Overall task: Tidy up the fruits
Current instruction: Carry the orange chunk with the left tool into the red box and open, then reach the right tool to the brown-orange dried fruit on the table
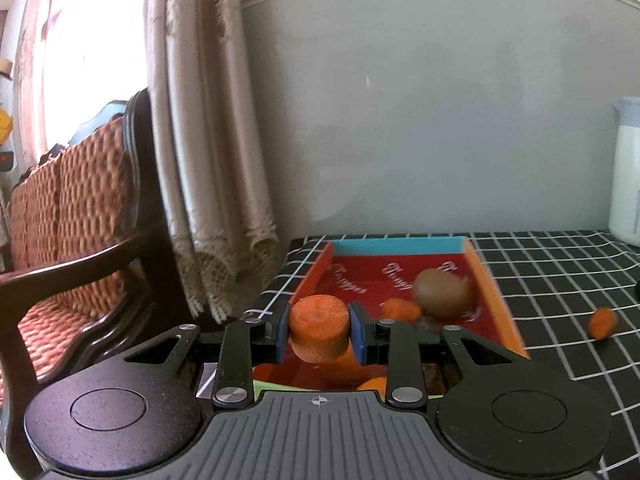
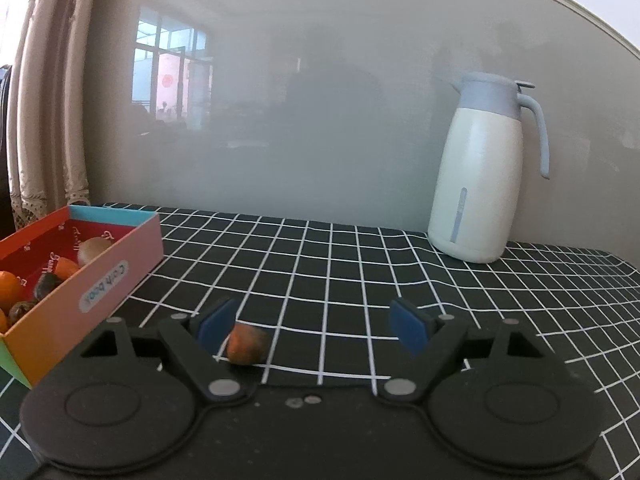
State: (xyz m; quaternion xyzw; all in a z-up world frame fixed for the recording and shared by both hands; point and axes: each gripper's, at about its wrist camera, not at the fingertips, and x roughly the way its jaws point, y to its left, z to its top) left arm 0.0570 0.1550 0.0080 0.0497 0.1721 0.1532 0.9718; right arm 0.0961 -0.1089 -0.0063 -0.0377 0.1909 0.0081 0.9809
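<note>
Black cloth with a white grid (image 2: 340, 264) covers my table, a pale grey wall behind it. My left gripper (image 1: 319, 334) pinches a thick orange carrot chunk (image 1: 319, 330) above the near end of the colourful cardboard box (image 1: 490, 280), where a brown kiwi (image 1: 442, 294) lies. My right gripper (image 2: 316, 330) hangs spread wide, a small orange carrot piece (image 2: 246, 346) on the cloth just beside its left pad. At far right I see a white jug with a grey-blue lid (image 2: 478, 184).

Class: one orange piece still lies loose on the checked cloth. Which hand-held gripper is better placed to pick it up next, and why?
The right hand-held gripper: it is open, and the loose orange piece lies just inside its left finger. The left hand-held gripper is shut on a carrot chunk over the box.
</note>
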